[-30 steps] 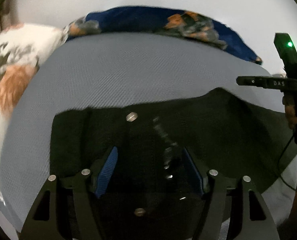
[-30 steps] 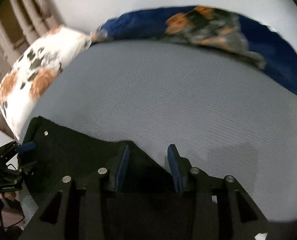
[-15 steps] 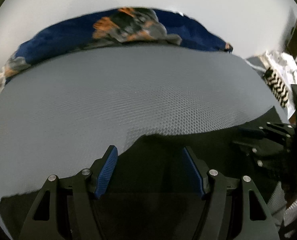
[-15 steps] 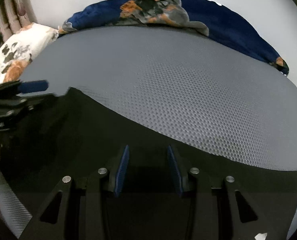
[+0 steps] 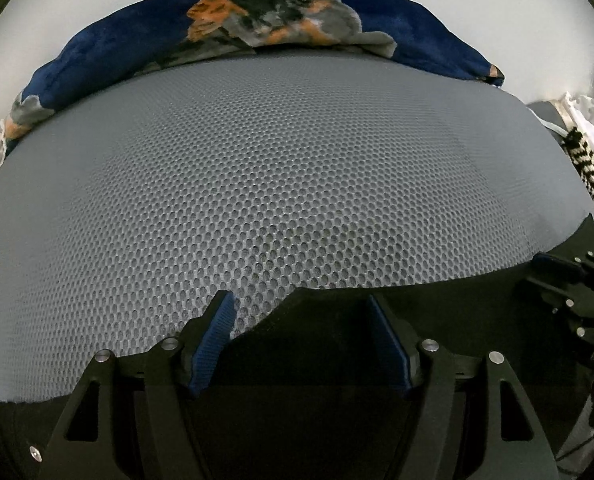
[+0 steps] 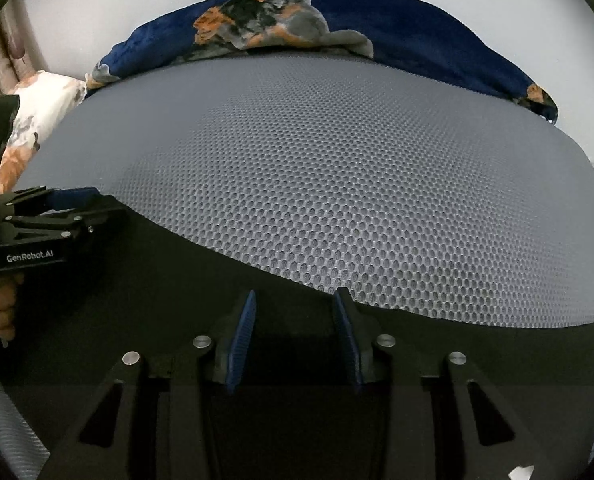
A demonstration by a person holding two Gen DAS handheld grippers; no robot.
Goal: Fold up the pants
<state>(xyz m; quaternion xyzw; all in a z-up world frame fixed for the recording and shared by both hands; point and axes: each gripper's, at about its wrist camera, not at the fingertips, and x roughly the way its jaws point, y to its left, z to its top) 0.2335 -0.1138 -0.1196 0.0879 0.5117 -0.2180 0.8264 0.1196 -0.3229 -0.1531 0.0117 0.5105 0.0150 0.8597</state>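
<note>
The black pants (image 5: pixel 437 312) lie flat along the near edge of a grey mesh mattress (image 5: pixel 281 184); they also show in the right wrist view (image 6: pixel 169 280). My left gripper (image 5: pixel 301 340) is open, low over the pants' far edge, with fabric between the blue pads. My right gripper (image 6: pixel 295 334) is open with a narrower gap, its tips at the pants' far edge. The right gripper shows at the right of the left wrist view (image 5: pixel 569 284). The left gripper shows at the left of the right wrist view (image 6: pixel 57 216).
A dark blue blanket (image 5: pixel 257 28) with orange and grey print lies along the mattress's far edge by a white wall. A floral pillow (image 6: pixel 37 104) sits at the far left. A black-and-white patterned cloth (image 5: pixel 589 168) lies off the right edge.
Both grippers have swung round and come down to the pants' far edge. The pants now fill only the bottom of each view, and the waist buttons are mostly out of sight.
</note>
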